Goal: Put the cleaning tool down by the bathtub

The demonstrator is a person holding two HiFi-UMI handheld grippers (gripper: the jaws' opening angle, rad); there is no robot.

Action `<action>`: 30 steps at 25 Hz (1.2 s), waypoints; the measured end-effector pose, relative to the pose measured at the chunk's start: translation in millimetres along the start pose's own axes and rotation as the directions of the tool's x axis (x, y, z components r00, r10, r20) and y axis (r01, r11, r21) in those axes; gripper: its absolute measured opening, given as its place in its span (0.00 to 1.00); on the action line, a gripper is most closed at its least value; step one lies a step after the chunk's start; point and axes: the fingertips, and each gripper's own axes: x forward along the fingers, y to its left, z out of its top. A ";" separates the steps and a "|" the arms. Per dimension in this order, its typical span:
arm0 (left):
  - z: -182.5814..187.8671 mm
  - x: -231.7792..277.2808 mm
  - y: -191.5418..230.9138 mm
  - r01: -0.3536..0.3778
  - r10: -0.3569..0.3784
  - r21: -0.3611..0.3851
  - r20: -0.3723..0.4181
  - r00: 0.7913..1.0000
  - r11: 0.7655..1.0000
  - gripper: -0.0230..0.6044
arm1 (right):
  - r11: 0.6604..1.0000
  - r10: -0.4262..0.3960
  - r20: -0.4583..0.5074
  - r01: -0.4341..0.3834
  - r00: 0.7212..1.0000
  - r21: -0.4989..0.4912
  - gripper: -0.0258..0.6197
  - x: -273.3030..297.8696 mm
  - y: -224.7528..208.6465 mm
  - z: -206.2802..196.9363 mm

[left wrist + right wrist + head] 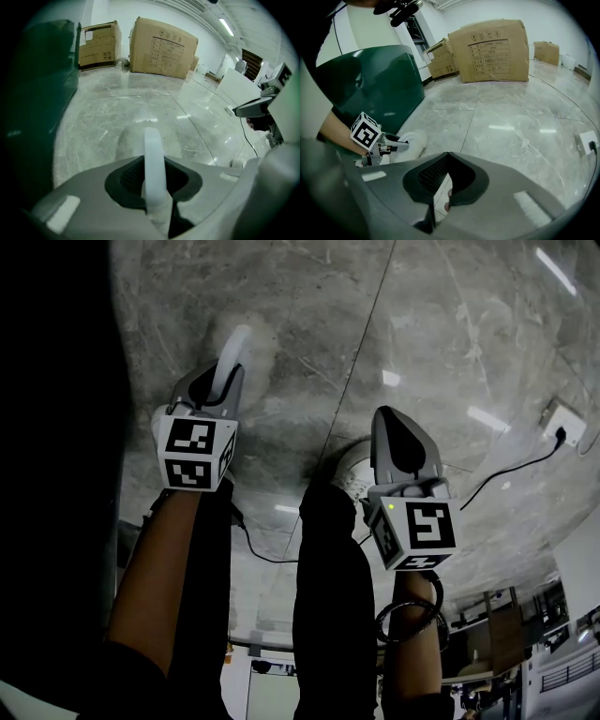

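From the head view, the left gripper (217, 381) has its fingers clamped on the white handle of the cleaning tool (232, 352). The tool's fluffy head pokes out past the fingertips over the marble floor (450, 334). The right gripper (396, 427) has its fingers together on nothing.

In the left gripper view the handle runs straight out between the fingers, and the green bathtub (37, 93) stands off to their left.

In the right gripper view the head sits left of these fingers, near the tub wall, though I cannot tell whether it touches the floor. If the fingers let go while it is high or tilted, I reckon the tool would clatter down and roll away from the tub.
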 end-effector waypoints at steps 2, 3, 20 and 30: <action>-0.1 0.0 0.0 0.003 -0.003 -0.005 -0.003 1.000 1.000 0.17 | 1.000 0.005 -0.004 -0.005 1.000 -0.008 0.06 0.5 2.3 0.2; 0.1 0.1 0.0 0.005 -0.005 -0.008 -0.003 1.000 1.000 0.17 | 1.000 0.006 -0.005 -0.007 1.000 -0.012 0.06 0.5 3.2 0.6; 24.4 -31.8 -6.0 0.030 -0.030 0.026 0.023 0.999 0.999 0.33 | 0.999 0.003 0.006 -0.002 1.000 -0.048 0.06 -24.4 14.0 35.1; 83.0 -94.6 -13.1 0.014 -0.019 0.062 0.077 0.997 0.998 0.35 | 0.999 -0.012 0.082 0.016 0.997 -0.048 0.06 -69.9 32.5 105.0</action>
